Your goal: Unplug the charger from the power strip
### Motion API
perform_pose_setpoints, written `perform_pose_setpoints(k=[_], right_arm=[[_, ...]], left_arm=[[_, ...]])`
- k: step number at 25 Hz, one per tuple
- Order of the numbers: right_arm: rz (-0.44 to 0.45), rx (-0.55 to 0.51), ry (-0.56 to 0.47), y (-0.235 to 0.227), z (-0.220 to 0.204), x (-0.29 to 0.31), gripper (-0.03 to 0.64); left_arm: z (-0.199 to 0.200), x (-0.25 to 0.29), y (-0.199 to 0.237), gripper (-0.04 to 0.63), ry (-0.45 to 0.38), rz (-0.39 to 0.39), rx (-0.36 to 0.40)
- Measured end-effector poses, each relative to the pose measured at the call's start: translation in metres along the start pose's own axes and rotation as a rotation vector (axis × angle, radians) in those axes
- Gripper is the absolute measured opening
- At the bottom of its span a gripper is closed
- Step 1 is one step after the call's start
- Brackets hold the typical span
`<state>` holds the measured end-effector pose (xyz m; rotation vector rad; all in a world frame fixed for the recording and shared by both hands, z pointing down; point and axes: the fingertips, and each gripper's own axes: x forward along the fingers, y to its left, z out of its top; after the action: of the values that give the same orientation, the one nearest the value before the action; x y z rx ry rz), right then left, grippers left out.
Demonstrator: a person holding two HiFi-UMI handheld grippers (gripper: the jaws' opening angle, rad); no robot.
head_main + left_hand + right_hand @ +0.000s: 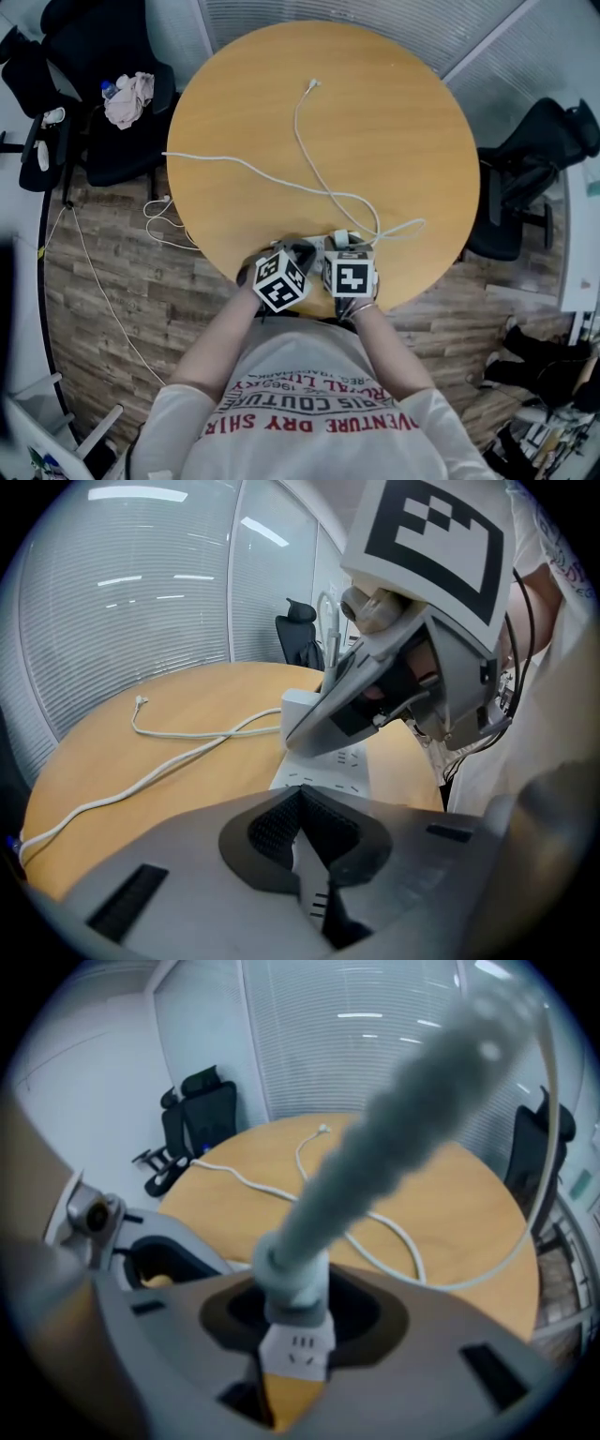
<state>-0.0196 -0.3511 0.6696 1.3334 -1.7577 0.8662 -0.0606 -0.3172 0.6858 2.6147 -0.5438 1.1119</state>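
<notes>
The charger (pixel 292 1283) is not out yet: in my right gripper view it stands upright in the power strip (pixel 328 766), its thick lead rising away past the camera, so the pull itself is all left to do. What looks done is the setting up. My right gripper (pixel 295 1309) is down over the charger with its jaws a fair way apart, one to either side of the rounded body. I see dark gaps between pads and plastic on both sides, so it has hold of nothing as yet. My left gripper (pixel 302 803) sits low over the near end of the strip with its jaws drawn almost together. The strip's slotted face shows through the slit between them, and nothing is clamped (I judge it is there to steady the strip, though whether it presses down I cannot tell). The strip lies at the near edge of the round table (pixel 394 112), just ahead of both grippers, with a white cable (pixel 202 156) trailing off across the wood. Left, as I judge it: close on the charger, then draw it straight out while the strip is kept down.
</notes>
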Motion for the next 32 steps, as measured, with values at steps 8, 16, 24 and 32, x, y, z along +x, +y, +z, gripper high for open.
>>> perform_pose_setpoints(k=[8, 16, 24, 32], right_arm=[[-0.006, -0.060, -0.066, 0.002, 0.018, -0.026, 0.155], [0.136, -0.069, -0.161, 0.018, 0.033, -0.064, 0.155], [0.173, -0.070, -0.268, 0.022, 0.051, -0.100, 0.155], [0.193, -0.051, -0.359, 0.031, 0.077, -0.125, 0.155]], left_arm=[[-0.001, -0.001, -0.001, 0.032, 0.008, -0.003, -0.008], [-0.001, 0.000, -0.001, 0.032, 0.002, 0.019, 0.011], [-0.009, -0.014, 0.000, 0.032, 0.041, -0.020, -0.150], [0.037, -0.109, 0.041, 0.032, -0.235, 0.156, -0.239]])
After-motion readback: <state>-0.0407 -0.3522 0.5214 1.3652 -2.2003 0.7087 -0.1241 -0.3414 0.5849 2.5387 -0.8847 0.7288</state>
